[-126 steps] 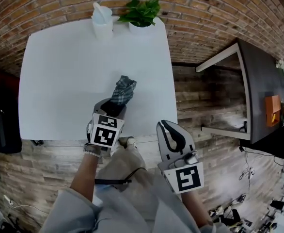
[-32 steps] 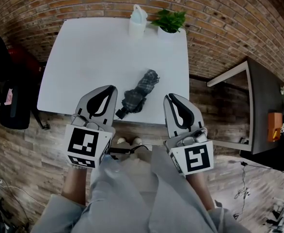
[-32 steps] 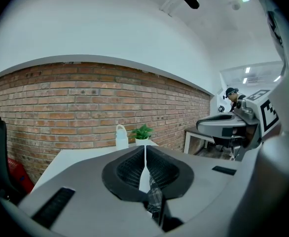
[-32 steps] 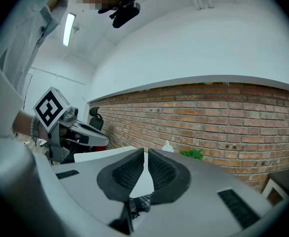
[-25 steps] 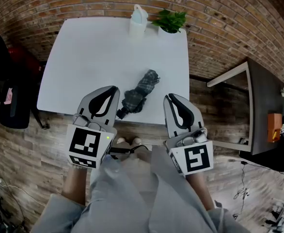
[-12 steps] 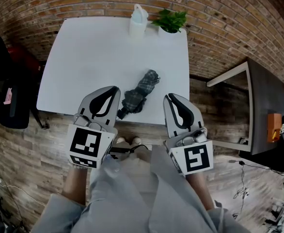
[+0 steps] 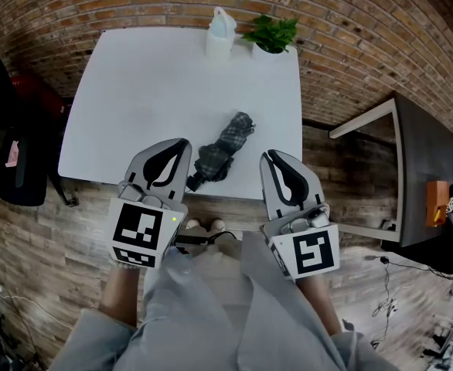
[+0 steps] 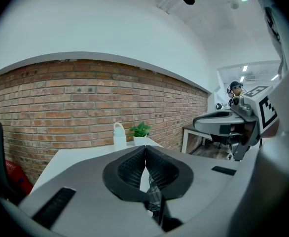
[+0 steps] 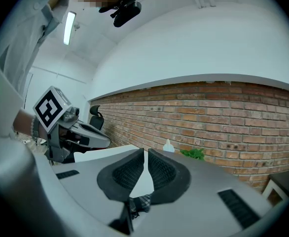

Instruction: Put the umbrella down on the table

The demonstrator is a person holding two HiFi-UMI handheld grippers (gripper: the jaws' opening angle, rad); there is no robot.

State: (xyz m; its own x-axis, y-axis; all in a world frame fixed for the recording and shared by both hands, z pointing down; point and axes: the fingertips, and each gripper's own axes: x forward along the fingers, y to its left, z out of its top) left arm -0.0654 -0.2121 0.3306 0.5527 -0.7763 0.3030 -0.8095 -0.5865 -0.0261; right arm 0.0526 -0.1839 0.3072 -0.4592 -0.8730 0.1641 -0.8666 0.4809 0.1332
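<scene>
The folded dark plaid umbrella [image 7: 223, 154] lies on the white table [image 7: 134, 91] near its front edge, handle end pointing toward me. Nothing holds it. My left gripper [image 7: 180, 142] hovers just left of the umbrella's handle, jaws shut and empty. My right gripper [image 7: 267, 156] hovers to the umbrella's right over the table's front right corner, also shut with nothing between its pads. In the left gripper view the pads meet at the left gripper [image 8: 145, 147], with the umbrella [image 8: 155, 197] showing below them. In the right gripper view the right gripper [image 9: 145, 152] is shut, the umbrella [image 9: 140, 201] beneath it.
A white bottle [image 7: 220, 31] and a small potted plant [image 7: 271, 34] stand at the table's far edge against the brick wall. A dark desk [image 7: 424, 161] is off to the right, and a black chair [image 7: 14, 168] to the left. The floor is wooden planks.
Five seconds ago the left gripper was on the umbrella over the table; now the umbrella lies free and both grippers sit back at the near edge. Nothing moved in the last second.
</scene>
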